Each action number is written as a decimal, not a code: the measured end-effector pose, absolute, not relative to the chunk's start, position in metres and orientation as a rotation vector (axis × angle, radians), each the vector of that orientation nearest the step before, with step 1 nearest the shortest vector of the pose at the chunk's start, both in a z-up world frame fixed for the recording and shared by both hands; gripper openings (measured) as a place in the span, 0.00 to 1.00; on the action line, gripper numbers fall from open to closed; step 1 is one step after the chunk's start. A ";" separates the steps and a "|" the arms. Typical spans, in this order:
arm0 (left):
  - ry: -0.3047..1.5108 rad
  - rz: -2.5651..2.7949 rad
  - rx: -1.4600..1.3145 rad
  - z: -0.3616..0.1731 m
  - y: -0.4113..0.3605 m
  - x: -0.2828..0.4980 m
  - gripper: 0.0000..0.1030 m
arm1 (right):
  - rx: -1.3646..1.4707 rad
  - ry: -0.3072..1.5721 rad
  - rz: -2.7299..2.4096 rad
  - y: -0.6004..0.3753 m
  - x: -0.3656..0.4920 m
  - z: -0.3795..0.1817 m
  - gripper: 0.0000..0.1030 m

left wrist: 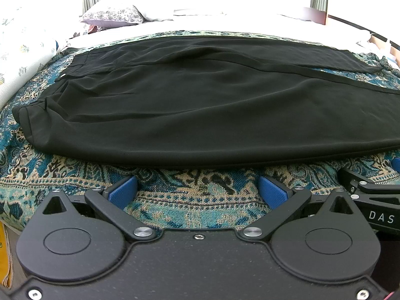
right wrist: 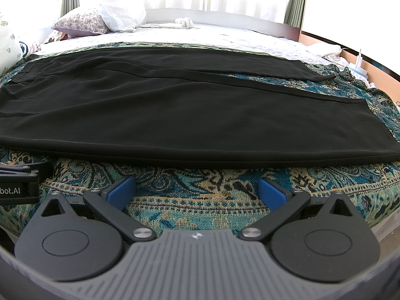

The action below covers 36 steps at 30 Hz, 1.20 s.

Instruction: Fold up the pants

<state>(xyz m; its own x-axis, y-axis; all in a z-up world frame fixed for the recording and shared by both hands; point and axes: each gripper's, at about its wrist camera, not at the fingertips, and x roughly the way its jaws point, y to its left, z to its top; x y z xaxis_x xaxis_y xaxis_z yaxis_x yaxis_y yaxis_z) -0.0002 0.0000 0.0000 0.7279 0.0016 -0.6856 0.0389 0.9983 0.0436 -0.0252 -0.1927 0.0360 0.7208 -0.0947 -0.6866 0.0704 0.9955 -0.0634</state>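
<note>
Black pants (left wrist: 200, 105) lie spread flat on a blue patterned bedspread (left wrist: 195, 195), waistband at the left, both legs running right. They also show in the right wrist view (right wrist: 187, 115), leg hems at the right. My left gripper (left wrist: 198, 191) is open and empty, just short of the pants' near edge. My right gripper (right wrist: 197, 190) is open and empty, also just short of the near edge. The right gripper's body shows at the right edge of the left wrist view (left wrist: 370, 187). The left gripper's body shows at the left edge of the right wrist view (right wrist: 22, 182).
Floral pillow (right wrist: 80, 22) and white pillow (right wrist: 122, 15) lie at the bed's far left. A white sheet (right wrist: 225, 37) covers the far half. A rolled floral quilt (left wrist: 22, 57) lies at the left. A wooden bed rail (right wrist: 350, 50) runs at the right.
</note>
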 end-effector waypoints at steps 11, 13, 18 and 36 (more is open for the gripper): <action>0.755 -0.020 0.057 0.000 0.000 0.000 1.00 | -0.034 0.760 -0.091 -0.193 -0.026 0.037 1.00; 0.755 -0.020 0.057 0.000 0.000 0.000 1.00 | -0.034 0.760 -0.091 -0.193 -0.026 0.037 1.00; 0.755 -0.020 0.058 0.000 0.000 0.000 1.00 | -0.034 0.759 -0.091 -0.193 -0.026 0.037 1.00; 0.755 -0.020 0.058 0.000 0.000 0.000 1.00 | -0.034 0.758 -0.091 -0.194 -0.028 0.038 1.00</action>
